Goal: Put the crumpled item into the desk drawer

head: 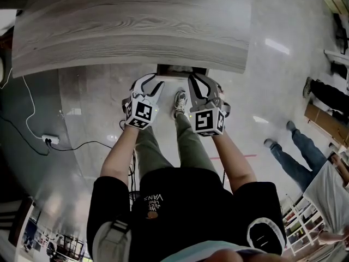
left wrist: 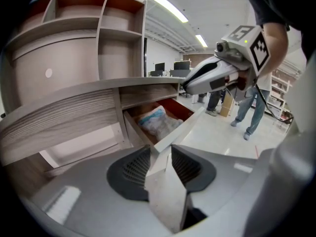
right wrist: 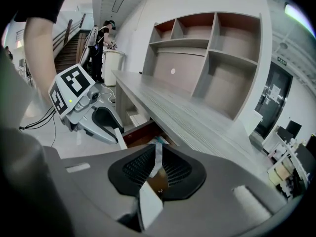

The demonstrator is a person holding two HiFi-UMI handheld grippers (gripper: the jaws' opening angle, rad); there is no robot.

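Note:
The crumpled item (left wrist: 157, 121), a clear plastic wad with some blue on it, lies inside the open desk drawer (left wrist: 170, 108), whose inside is red-brown. In the left gripper view, my left gripper (left wrist: 162, 154) is shut on the near end of the white drawer front (left wrist: 185, 127). At the far end of that panel, the right gripper (left wrist: 212, 75) holds on too. The right gripper view shows my right gripper (right wrist: 158, 157) shut on the thin edge of the drawer front (right wrist: 157, 154), with the left gripper (right wrist: 94, 120) beyond it. From the head view, both grippers (head: 154, 83) (head: 197, 82) sit at the drawer (head: 181, 70) under the desk edge.
The grey wood-grain desk top (head: 131, 26) overhangs the drawer, and open shelf compartments (right wrist: 212, 48) rise behind it. A white cable and power strip (head: 50, 140) lie on the floor at left. People stand at the right (head: 297, 157) and far back (right wrist: 101, 43).

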